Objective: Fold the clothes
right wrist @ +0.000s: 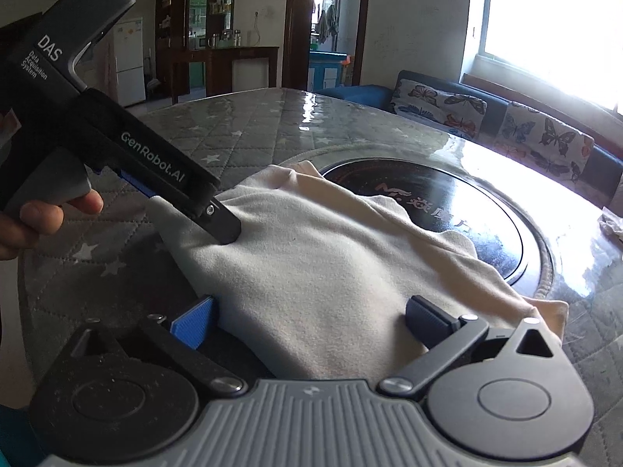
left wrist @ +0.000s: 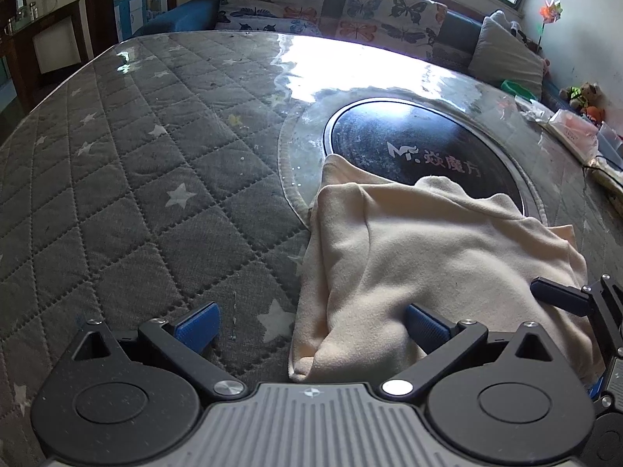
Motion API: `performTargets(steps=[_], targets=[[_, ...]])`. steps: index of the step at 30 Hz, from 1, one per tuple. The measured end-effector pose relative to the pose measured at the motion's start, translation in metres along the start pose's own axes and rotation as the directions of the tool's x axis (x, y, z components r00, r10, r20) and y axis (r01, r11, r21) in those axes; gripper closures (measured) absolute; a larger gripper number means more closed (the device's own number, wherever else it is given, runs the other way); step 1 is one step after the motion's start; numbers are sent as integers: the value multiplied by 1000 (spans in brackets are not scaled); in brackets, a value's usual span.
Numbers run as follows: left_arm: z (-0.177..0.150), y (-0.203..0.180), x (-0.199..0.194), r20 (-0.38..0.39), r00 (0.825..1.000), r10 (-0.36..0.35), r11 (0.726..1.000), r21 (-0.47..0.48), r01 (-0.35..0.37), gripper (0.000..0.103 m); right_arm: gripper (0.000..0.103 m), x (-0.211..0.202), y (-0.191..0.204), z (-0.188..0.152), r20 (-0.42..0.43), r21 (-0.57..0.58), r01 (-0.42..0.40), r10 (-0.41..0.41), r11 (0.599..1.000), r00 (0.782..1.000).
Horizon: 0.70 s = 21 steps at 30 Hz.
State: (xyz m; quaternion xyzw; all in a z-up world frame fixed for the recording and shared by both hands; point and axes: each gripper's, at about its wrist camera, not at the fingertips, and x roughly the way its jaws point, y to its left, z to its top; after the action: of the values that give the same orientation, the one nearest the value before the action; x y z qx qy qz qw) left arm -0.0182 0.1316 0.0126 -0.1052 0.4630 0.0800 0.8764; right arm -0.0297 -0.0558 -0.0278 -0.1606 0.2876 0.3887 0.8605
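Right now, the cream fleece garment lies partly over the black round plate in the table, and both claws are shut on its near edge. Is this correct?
Not quite. The cream fleece garment does lie partly over the black round plate, but both claws are open. The left claw in the left wrist view and the right claw in the right wrist view have fingers spread wide, gripping nothing.

The left gripper [left wrist: 311, 325] has its two blue fingers spread wide apart, and nothing is between them. One finger tip pushes down, tilted forward. The right gripper [right wrist: 311, 321] is spread wide too, fingers pointing forward and low. The left hand [right wrist: 43, 214] wraps around its gripper's handle.
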Motion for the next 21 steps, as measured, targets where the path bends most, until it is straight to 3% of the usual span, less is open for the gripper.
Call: performTargets(steps=[21], targets=[[0,-3,1,-2,1000,18,1000,10,-18,0,0,-1,1,0,-3,-8,6,-6,1000,1000]])
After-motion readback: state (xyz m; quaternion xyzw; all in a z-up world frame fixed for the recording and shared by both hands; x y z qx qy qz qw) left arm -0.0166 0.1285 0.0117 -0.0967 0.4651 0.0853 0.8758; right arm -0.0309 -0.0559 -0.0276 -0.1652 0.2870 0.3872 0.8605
